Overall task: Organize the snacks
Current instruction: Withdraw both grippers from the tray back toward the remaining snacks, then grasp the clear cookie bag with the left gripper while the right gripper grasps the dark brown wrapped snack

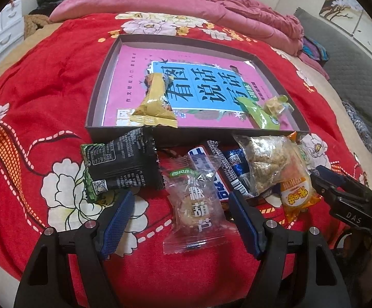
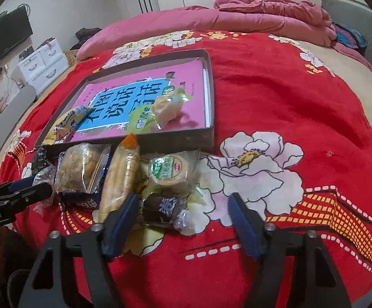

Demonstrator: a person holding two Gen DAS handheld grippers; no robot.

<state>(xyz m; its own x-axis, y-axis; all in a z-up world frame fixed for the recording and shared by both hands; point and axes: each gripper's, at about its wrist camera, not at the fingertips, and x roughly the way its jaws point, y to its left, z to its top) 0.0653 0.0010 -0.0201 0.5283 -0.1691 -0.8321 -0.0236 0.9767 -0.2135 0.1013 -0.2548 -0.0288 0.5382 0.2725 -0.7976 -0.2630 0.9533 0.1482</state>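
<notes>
A shallow dark box point(image 1: 93, 97) lies on the red bedspread with a pink book in it. On the book rest a yellow packet point(image 1: 155, 100) and a green packet point(image 1: 260, 115). Loose snacks lie in front of the box. My left gripper point(image 1: 180, 196) stands open around a clear packet point(image 1: 193, 205), its pads apart from the wrapper; a black packet point(image 1: 121, 166) lies to its left. My right gripper point(image 2: 183, 197) is open over a dark wrapped cake point(image 2: 163, 210), just below a round green-labelled pastry point(image 2: 168, 172). The box point(image 2: 175, 138) is behind them.
More snacks crowd the box's near side: a blue-wrapped bar point(image 1: 232, 169), a crumbly cake point(image 1: 263, 164), an orange packet point(image 1: 294, 187). The right gripper's tip point(image 1: 340, 187) reaches in from the right. A pink quilt point(image 2: 263, 12) lies bunched at the far end.
</notes>
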